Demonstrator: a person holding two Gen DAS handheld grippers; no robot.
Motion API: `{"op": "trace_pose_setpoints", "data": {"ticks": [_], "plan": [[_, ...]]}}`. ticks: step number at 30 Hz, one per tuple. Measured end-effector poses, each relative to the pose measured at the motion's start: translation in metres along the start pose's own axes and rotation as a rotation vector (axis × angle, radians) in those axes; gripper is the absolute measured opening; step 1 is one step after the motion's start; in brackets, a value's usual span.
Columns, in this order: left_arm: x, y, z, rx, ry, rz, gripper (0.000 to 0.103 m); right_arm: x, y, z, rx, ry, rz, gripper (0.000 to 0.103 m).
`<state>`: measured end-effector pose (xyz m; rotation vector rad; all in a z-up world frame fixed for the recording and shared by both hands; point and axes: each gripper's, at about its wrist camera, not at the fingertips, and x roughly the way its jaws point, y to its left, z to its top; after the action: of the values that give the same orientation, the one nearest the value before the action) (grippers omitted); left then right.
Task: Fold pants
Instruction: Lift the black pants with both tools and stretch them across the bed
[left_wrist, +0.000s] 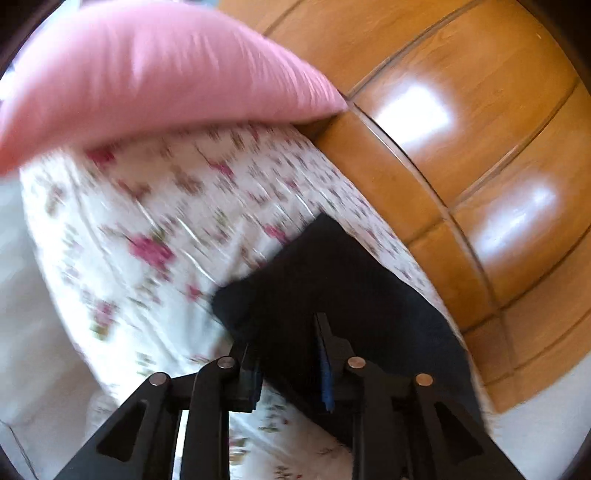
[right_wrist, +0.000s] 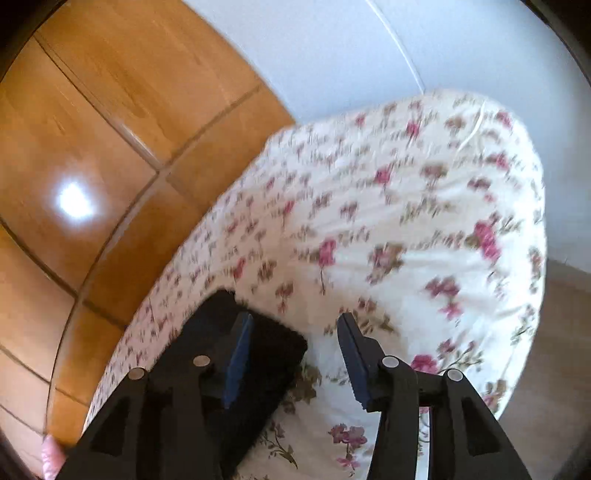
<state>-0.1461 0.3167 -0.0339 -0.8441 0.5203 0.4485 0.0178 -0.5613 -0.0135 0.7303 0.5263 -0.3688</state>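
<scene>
A bed (right_wrist: 424, 229) fills the room here, dressed in a white sheet printed with pink roses, and it stands hard against a glossy honey-coloured wooden headboard (left_wrist: 480, 155) made of panels with dark grooves between them. A pale wall (right_wrist: 314, 48) rises behind the bed on the far side. A pink pillow (left_wrist: 155, 70) lies on the bed with its corner touching the headboard.

The pants (left_wrist: 332, 288), dark and folded into a compact block, lie flat on the bed just beside the headboard, well apart from the pillow. The sheet shows between the pants and the wood as a narrow strip.

The left gripper (left_wrist: 288, 354) hangs above the pants, angled down at them. Its jaws stand a little apart and nothing is pinched between them; the dark cloth shows through the gap, lying below. The picture is blurred, so whether the fingertips graze the cloth I cannot tell.

The right gripper (right_wrist: 295, 332) is released too, its jaws spread wider. Its left finger (right_wrist: 240, 354) sits over the corner of the pants farthest from the headboard, while the other finger (right_wrist: 354, 362) is over bare flowered sheet. Nothing is between them.
</scene>
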Motion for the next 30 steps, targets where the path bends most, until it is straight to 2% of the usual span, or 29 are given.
{"op": "trace_pose_setpoints", "data": {"ticks": [2,4,7,10,14,17,18,20,24,27,30], "plan": [[-0.013,0.0,0.003,0.005,-0.056,0.057,0.028,-0.011,0.02,-0.001,-0.09,-0.047,-0.007,0.049],[-0.027,-0.005,0.008,0.03,-0.132,0.127,0.029,-0.016,0.048,-0.006,-0.215,-0.047,0.043,0.049],[-0.047,-0.013,0.016,0.056,-0.243,0.19,0.03,-0.009,0.101,-0.029,-0.41,-0.004,0.12,0.049],[-0.056,-0.023,0.021,0.076,-0.291,0.19,0.035,-0.002,0.146,-0.066,-0.537,0.084,0.228,0.049],[-0.04,-0.063,0.017,0.218,-0.229,0.108,0.038,0.005,0.2,-0.124,-0.685,0.248,0.385,0.049],[-0.013,-0.1,0.008,0.335,-0.138,0.02,0.043,0.001,0.225,-0.161,-0.744,0.331,0.489,0.049],[0.001,-0.115,0.004,0.368,-0.084,-0.021,0.043,-0.002,0.233,-0.173,-0.767,0.35,0.519,0.049],[0.021,-0.137,-0.004,0.403,-0.02,-0.057,0.044,-0.009,0.247,-0.192,-0.807,0.374,0.55,0.049],[0.057,-0.179,-0.03,0.494,0.078,-0.102,0.044,-0.014,0.272,-0.223,-0.858,0.405,0.609,0.049],[0.084,-0.197,-0.039,0.547,0.147,-0.11,0.044,-0.017,0.283,-0.24,-0.881,0.445,0.627,0.049],[0.109,-0.198,-0.047,0.581,0.19,-0.069,0.044,-0.015,0.296,-0.251,-0.894,0.494,0.666,0.049]]}}
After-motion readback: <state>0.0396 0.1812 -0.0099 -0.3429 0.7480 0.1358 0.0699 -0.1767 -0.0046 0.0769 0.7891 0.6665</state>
